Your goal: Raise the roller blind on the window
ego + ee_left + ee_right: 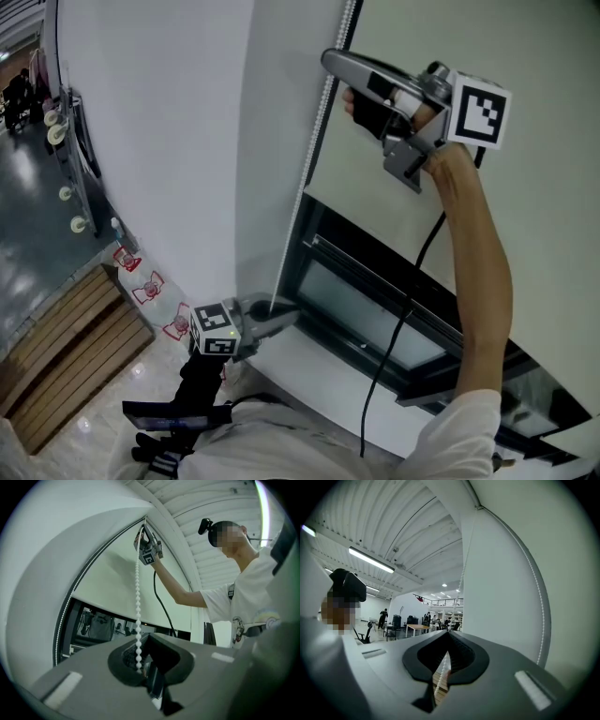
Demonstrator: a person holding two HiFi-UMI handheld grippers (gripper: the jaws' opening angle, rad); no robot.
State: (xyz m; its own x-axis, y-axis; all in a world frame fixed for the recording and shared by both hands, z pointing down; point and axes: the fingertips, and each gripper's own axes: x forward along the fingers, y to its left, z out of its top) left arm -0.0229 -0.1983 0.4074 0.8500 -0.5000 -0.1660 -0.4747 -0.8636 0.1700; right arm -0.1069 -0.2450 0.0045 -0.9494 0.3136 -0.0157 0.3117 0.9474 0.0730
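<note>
Head view: shows the thin white beaded chain (314,141) strung down the left edge of the pale fabric roller blind (544,187), with the blind drawn over the upper part of the dark-framed window (375,281) and glass bare below. Finds the right hand-held gripper (330,61) high on an outstretched arm, tips at the chain near its top. Finds the left hand-held gripper (286,316) low, near the foot of the window, on the same chain.

Left gripper view: looks up the chain, straight and taut from the black pads to the right hand-held gripper above. Jaws pressed together, pinching the beads. Catches the loop's other strand along the window edge at left.

Right gripper view: jaws likewise closed, with beads caught in the narrow slit between the pads. Other strand arcing at right against the blind.

Handling, as a judgement: light and limp, useful only under pull. Smooth round beads likely to slide through a loose pinch, so better clamped squarely across one strand. Thin links probably liable to snap under a jerk, so calls for a steady pull in line with the chain, hand over hand. Cannot tell which strand lifts the blind.
</note>
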